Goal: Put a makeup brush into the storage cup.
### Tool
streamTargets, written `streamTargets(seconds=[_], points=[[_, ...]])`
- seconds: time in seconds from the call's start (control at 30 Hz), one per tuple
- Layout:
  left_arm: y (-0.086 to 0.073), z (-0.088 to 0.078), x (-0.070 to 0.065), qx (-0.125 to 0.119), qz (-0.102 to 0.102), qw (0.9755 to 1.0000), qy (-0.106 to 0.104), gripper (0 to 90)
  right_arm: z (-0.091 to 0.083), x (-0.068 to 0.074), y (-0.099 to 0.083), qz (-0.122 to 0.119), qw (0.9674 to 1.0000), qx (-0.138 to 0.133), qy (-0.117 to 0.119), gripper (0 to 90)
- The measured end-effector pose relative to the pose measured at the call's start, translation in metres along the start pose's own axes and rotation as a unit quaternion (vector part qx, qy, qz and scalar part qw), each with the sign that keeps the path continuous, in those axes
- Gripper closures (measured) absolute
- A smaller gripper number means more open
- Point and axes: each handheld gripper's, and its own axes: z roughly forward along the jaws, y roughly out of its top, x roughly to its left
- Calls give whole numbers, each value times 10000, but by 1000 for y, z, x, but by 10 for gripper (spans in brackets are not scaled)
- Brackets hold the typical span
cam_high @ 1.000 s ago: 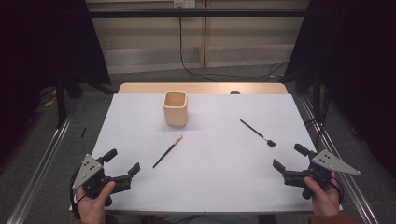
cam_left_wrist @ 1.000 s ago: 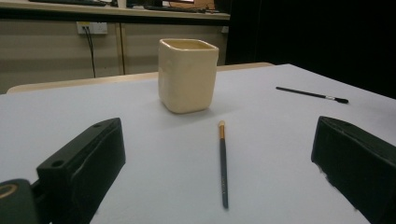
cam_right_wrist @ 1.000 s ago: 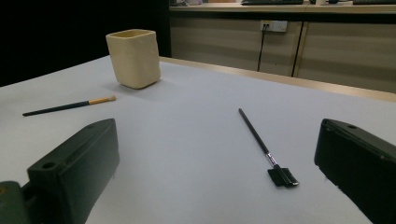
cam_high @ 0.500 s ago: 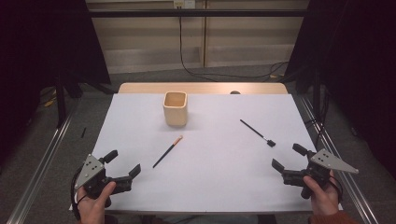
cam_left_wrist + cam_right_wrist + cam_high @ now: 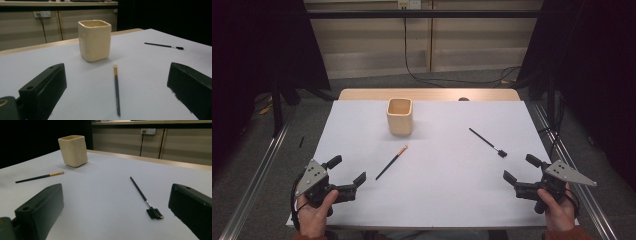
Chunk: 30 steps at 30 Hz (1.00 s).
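Both grippers barely shifted (low, open).

Between the wide-apart jaws of the right gripper, a black brush with a flat comb-like head lies on the white table sheet. Farther off, a dark-handled brush with a pale tip lies near an upright cream square cup.

High view overhead; tool views low, sharing cup.

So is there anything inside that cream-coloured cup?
From above, the cup shows a bare-looking inner wall and nothing sticking out. Its rim hides the bottom, so something small could lie there. Both brushes lie outside on the white sheet.
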Motion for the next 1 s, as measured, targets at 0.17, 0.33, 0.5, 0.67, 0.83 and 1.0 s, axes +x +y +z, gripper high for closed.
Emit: streamTargets(seconds=[0.17, 0.33, 0.5, 0.67, 0.83, 1.0], points=[[6, 7, 5, 92, -43, 9999, -69, 33, -1, -1, -1, 40, 10000, 13, -20, 0], [15, 18, 1, 86, 88, 9996, -258, 33, -1, 1, 0, -22, 10000, 10, 10, 0], [22, 22, -3, 29, 144, 9994, -323, 29, -2, 2, 0, -21, 10000, 0, 28, 0], [34, 34, -5, -77, 152, 9990, -423, 29, -1, 2, 0, -103, 9999, 9, 100, 0], [42, 46, -8, -52, 205, 9976, -658, 37, -1, 0, -1, -62, 9999, 4, 127, 0], [45, 55, -7, -62, 199, 9976, -665, 27, -2, 0, -1, -24, 9999, 3, 135, 0]])
